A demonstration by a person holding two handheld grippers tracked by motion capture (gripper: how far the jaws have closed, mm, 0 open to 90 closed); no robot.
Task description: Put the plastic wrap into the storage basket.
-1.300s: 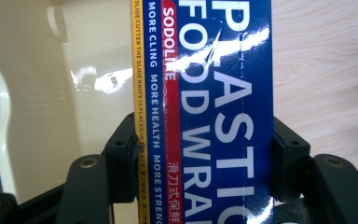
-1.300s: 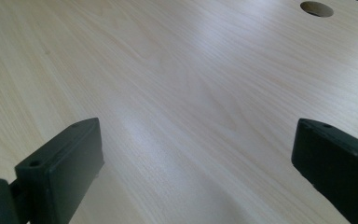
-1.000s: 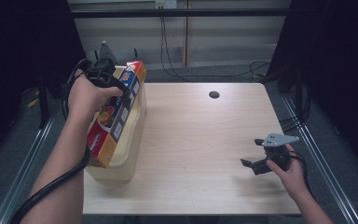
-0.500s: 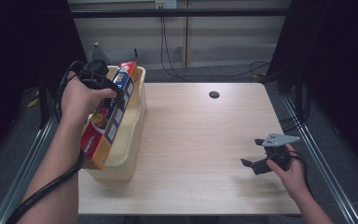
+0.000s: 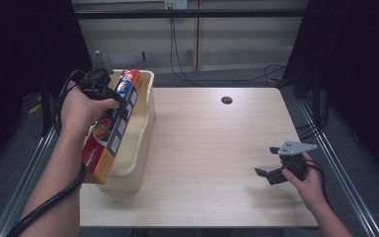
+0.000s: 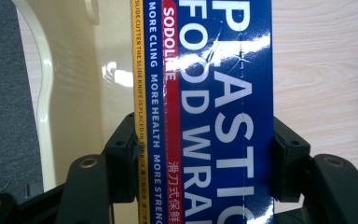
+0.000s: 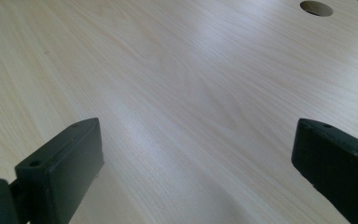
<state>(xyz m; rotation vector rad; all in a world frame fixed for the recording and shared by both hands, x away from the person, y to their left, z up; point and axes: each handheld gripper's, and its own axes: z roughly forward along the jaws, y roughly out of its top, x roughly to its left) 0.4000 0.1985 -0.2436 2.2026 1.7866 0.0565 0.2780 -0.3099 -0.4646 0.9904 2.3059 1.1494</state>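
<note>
A long blue, red and yellow plastic food wrap box (image 5: pixel 109 128) lies along the left side of a cream plastic tub (image 5: pixel 140 133) at the table's left edge. My left gripper (image 5: pixel 109 96) is shut on the box near its far end. In the left gripper view the box (image 6: pixel 214 107) runs up between both jaws, with the tub's wall (image 6: pixel 74 79) to its left. My right gripper (image 5: pixel 265 173) hovers low over the table's near right part, open and holding nothing. The right gripper view has its jaws wide apart over bare wood (image 7: pixel 191 107).
A round cable hole (image 5: pixel 226 100) sits in the tabletop at the back centre, also seen as the hole (image 7: pixel 316 8) in the right gripper view. Metal rails run along both table sides. Cables lie on the floor behind the table.
My left gripper has carried the box leftward and lower, toward the tub's left side. The right gripper has stayed where it was.
</note>
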